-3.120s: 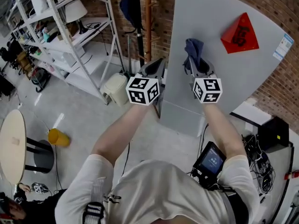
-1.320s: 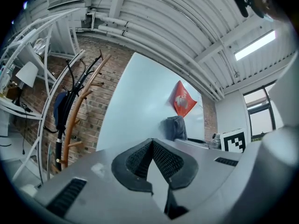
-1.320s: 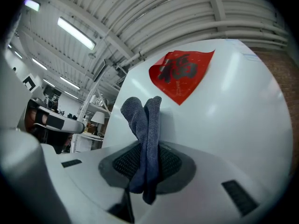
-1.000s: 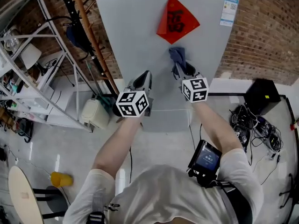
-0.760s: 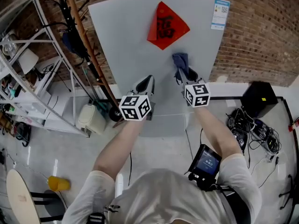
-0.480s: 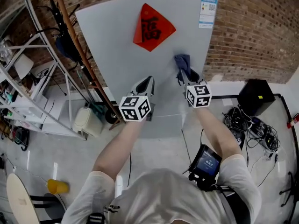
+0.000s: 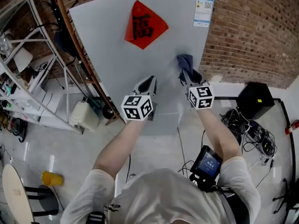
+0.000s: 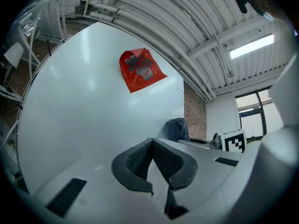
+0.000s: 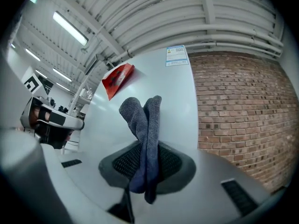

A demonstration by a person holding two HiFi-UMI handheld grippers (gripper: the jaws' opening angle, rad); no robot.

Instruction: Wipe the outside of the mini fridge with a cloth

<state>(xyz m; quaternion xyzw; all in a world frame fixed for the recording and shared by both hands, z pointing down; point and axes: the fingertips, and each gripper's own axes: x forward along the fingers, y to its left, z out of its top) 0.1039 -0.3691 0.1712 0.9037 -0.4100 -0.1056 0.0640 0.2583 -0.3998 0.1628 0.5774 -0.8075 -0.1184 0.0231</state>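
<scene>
The pale grey fridge [image 7: 121, 55] stands against a brick wall, with a red diamond decoration [image 7: 145, 25] and a small label [image 7: 204, 9] on its front. My right gripper [image 7: 187, 73] is shut on a folded blue-grey cloth [image 7: 185, 62], held up at the fridge's right part below the label. In the right gripper view the cloth [image 9: 145, 139] sticks out between the pads with the fridge [image 9: 182, 97] just ahead. My left gripper [image 7: 147, 85] is shut with nothing in it, pointing at the fridge front [image 8: 84, 120] below the decoration [image 8: 140, 70].
A wooden coat stand [image 7: 77, 45] and a white metal shelf rack [image 7: 28, 64] stand left of the fridge. A pale bin [image 7: 83, 115] sits on the floor by them. A black box [image 7: 256, 101] and tangled cables [image 7: 250, 132] lie at the right. A yellow cup [image 7: 51, 178] lies on the floor.
The view has swung so the fridge front now sits square ahead. Both grippers stayed raised before it; the cloth now sits nearer the fridge's right edge.
</scene>
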